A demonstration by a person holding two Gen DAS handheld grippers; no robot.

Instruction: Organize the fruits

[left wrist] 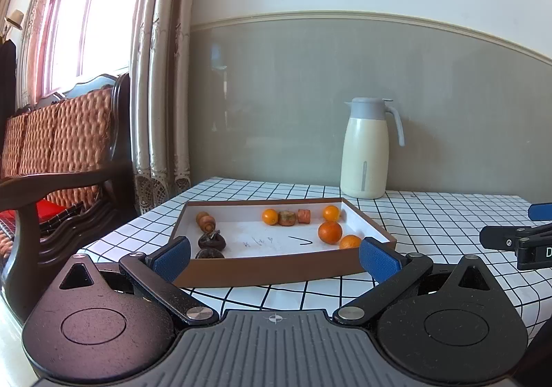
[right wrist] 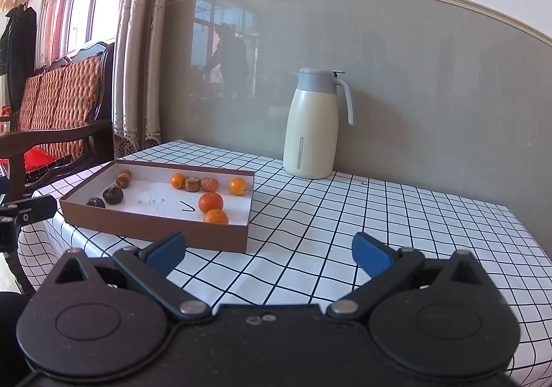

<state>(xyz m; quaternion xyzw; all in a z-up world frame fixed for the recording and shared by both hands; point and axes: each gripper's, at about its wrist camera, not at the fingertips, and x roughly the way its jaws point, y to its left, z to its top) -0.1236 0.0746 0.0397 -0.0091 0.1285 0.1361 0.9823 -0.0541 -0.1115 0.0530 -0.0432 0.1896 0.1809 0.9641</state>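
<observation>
A shallow brown box [left wrist: 269, 271] with a white floor sits on the checked tablecloth; it also shows in the right wrist view [right wrist: 155, 226]. Inside lie several small oranges, such as the big one [left wrist: 329, 232] [right wrist: 210, 202], two dark brown fruits at the left [left wrist: 211, 242] [right wrist: 113, 195], and some brownish pieces along the back [left wrist: 286, 218] [right wrist: 192, 183]. My left gripper [left wrist: 274, 257] is open and empty just in front of the box. My right gripper [right wrist: 268, 254] is open and empty over the cloth, right of the box.
A cream thermos jug [left wrist: 365, 148] [right wrist: 312, 124] stands at the back by the grey wall. A wooden armchair [left wrist: 65, 159] with orange cushions stands left of the table. The right gripper's fingers [left wrist: 510, 238] show at the left view's right edge.
</observation>
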